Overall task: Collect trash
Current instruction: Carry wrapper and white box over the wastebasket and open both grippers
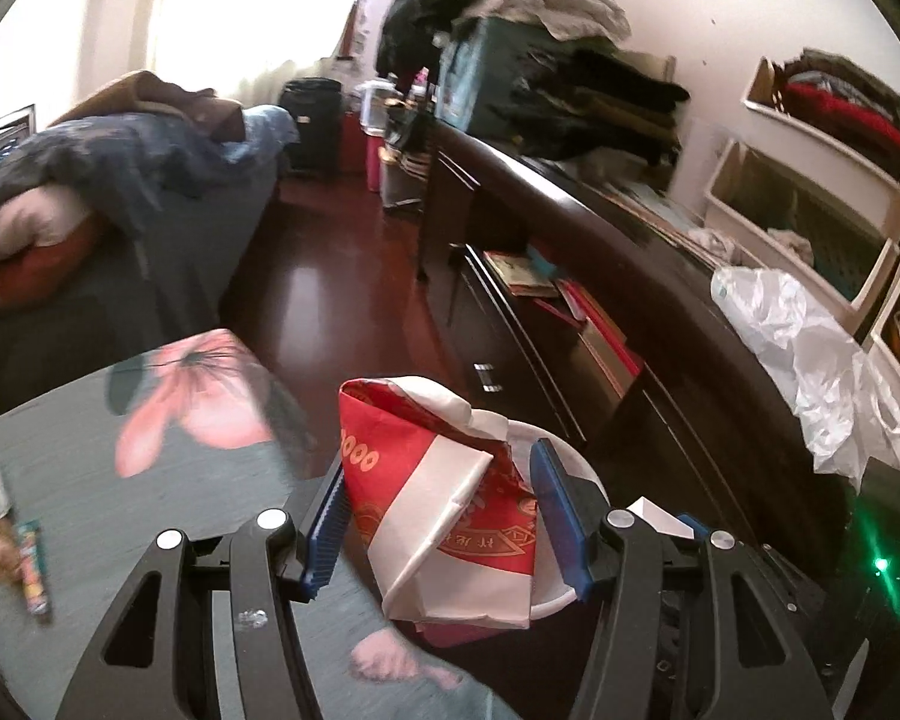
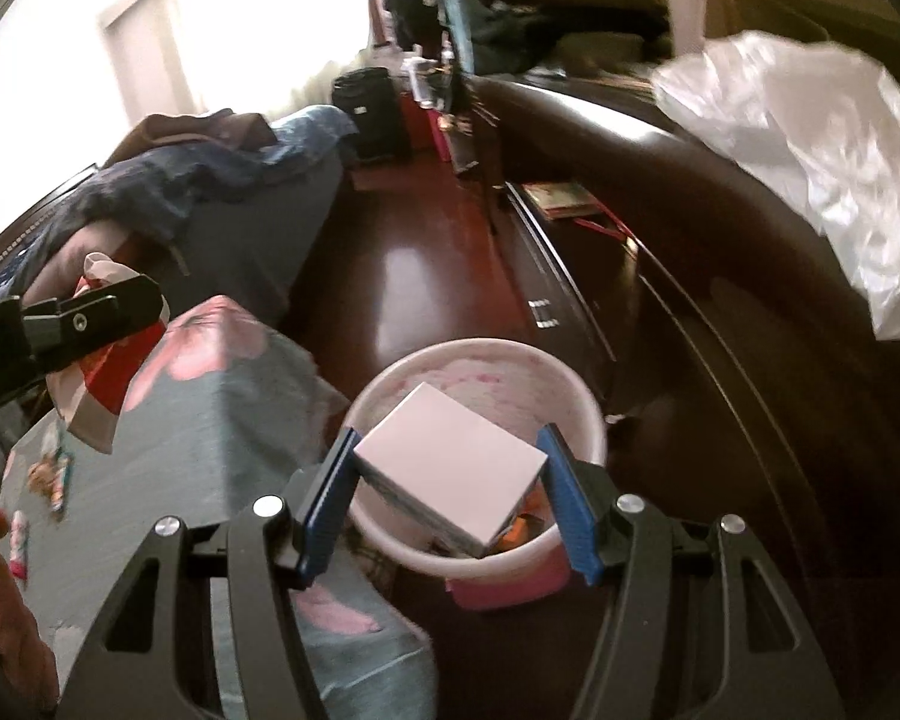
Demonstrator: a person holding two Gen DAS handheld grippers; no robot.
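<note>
My left gripper (image 1: 444,510) is shut on a crumpled red and white paper bag (image 1: 444,498) and holds it over the rim of a white trash bin (image 1: 570,468). In the right wrist view the left gripper (image 2: 84,324) and its bag (image 2: 105,384) show at the left, above the floral table. My right gripper (image 2: 450,492) is shut on a small white box (image 2: 450,468) and holds it above the open white and pink trash bin (image 2: 480,372). Some wrappers lie in the bin's bottom.
A grey table with pink flowers (image 1: 150,480) holds snack wrappers (image 1: 30,564), also in the right wrist view (image 2: 57,480). A dark dresser (image 1: 660,300) with a clear plastic bag (image 1: 798,348) runs along the right. A bed (image 1: 120,180) is at left. The red floor (image 1: 342,264) lies between.
</note>
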